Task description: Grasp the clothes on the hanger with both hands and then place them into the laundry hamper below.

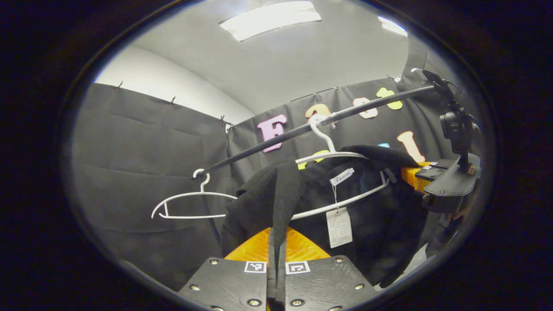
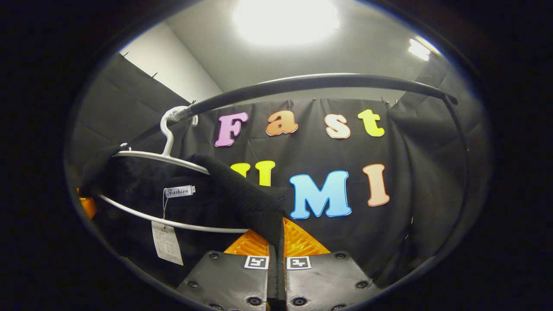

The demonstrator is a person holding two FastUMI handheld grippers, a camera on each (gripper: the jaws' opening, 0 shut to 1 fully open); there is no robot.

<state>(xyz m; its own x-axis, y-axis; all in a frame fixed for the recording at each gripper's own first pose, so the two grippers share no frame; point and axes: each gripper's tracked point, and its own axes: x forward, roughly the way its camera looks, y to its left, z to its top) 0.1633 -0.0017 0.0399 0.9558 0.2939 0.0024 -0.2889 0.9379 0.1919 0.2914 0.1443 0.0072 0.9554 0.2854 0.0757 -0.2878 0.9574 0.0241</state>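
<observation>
Left gripper view: the left gripper (image 1: 276,255) sits at the bottom w/ its two flat fingers pressed together on a fold of the black garment (image 1: 367,207). The pinched fabric rises from between them as a narrow ribbed strip. The garment is a dark, coarse-looking knit, bunched and draped over a thin white hanger (image 1: 332,151) w/ a rounded hook and a curved lower bar. A small woven label and a pale paper hang tag (image 1: 339,226) dangle on a string at the garment's front. The hanger hooks over a slim black rail (image 1: 276,140) that runs diagonally up to the right. A second white hanger (image 1: 190,205), bare, hangs lower left on the same rail. At far right, the right gripper (image 1: 417,175) meets the garment's other shoulder; a small black camera sits on top of its body.

Right gripper view: the right gripper (image 2: 276,255) is likewise closed on a ribbed fold of the garment (image 2: 138,190), which stretches left over the white hanger (image 2: 168,157). The tag (image 2: 166,242) hangs below. The rail (image 2: 319,80) arches overhead, smooth and tubular.

The hamper isn't in sight; the garment is on its hanger.
</observation>
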